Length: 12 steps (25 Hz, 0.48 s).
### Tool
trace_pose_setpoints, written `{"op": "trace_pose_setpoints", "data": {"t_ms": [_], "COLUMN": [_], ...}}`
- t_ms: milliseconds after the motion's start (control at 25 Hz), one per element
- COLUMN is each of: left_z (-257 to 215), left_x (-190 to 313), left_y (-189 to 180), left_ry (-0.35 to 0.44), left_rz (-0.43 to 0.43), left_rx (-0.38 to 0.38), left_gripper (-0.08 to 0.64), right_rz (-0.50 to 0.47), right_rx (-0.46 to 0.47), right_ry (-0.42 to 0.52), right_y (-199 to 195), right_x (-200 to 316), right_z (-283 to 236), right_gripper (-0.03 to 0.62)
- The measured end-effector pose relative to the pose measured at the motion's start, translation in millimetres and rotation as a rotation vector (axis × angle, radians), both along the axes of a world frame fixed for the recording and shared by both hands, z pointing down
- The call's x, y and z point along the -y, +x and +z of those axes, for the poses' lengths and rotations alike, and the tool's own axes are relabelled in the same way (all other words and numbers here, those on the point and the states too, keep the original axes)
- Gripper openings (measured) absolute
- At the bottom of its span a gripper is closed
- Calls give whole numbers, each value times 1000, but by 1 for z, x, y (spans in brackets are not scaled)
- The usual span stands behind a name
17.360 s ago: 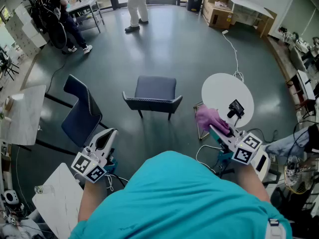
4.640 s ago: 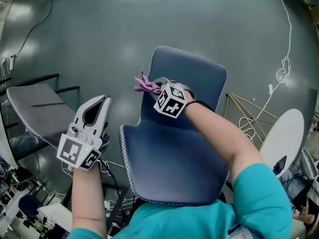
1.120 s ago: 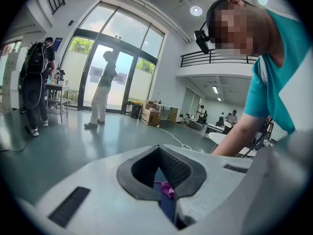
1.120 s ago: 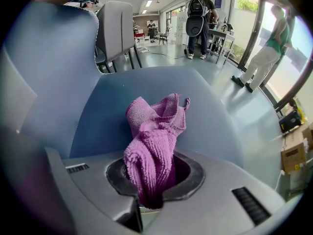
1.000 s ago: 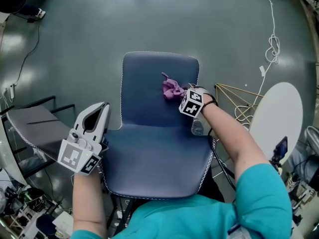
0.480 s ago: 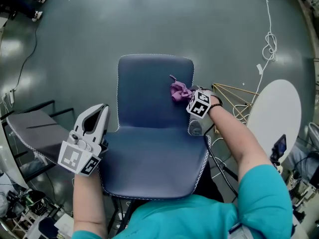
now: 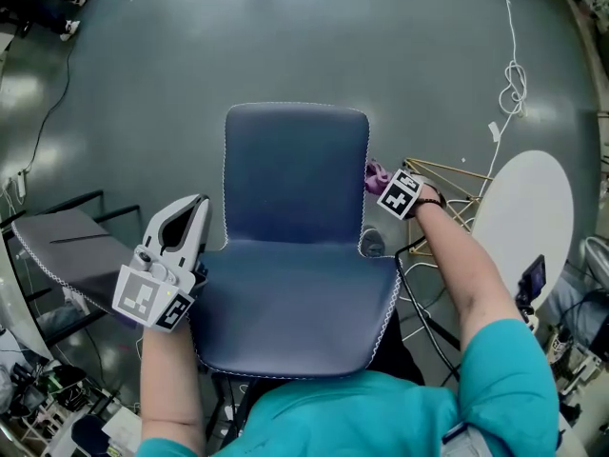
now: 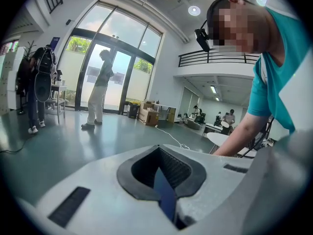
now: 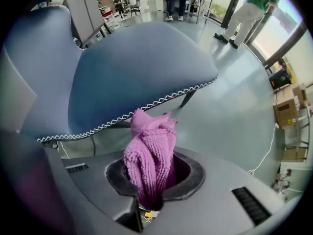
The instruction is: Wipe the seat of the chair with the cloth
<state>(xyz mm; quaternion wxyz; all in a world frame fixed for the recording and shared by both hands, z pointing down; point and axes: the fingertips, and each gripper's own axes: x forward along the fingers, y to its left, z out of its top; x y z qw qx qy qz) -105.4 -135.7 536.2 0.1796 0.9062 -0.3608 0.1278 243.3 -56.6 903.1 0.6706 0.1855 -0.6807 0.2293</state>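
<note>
Cloth [image 7: 375,173], a pink fluffy wad, is pinched in the jaws of the right gripper [image 7: 385,181], which are closed tight on its lower end so the rest bunches out in front of them. It sits just off the right edge of the chair [image 7: 295,174], level with the backrest and clear of the seat [image 7: 295,303]. From where I stand I can't tell whether it brushes the white-stitched edge or hangs a hair away. In the right gripper view the pink wad [image 9: 149,155] stands up against that stitched rim, with grey floor [image 7: 285,36] beyond. The left gripper [image 7: 195,203] is held by the chair's left side, near the front corner of the seat. Its jaws are closed together with nothing in them. The blue seat is bare. A round white worktop [image 7: 523,227] stands to the right, with a gold wire frame [image 7: 457,193] between it and the chair, and a white cable [image 7: 514,74] trails over the floor behind. A second chair [image 7: 57,241] stands off to the left.
</note>
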Motion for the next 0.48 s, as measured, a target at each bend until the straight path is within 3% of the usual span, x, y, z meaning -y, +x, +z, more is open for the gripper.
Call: {"op": "trace_pose_setpoints", "data": {"t_ms": [160,240,360,480], "left_z": [1,1,2,5], "left_x": [-4,-6,-8,-13], "left_y": [-26,-44,-74,-101], "left_ry": [6,7,1,10], "left_rz": [-51,-83,-145,-166], "left_rx": [-1,-10,-55,-37], "left_gripper": [2,2,2,2], "right_rz": [79,80,-21,-156], "right_rx": [27,82,252,437], "right_ry": [81,137,195,181], "right_y": [1,-20,-92,-189], "right_x": [17,29,40,34], "right_z": [-36,-62,-103,-127], "right_gripper": [55,55,55,55]}}
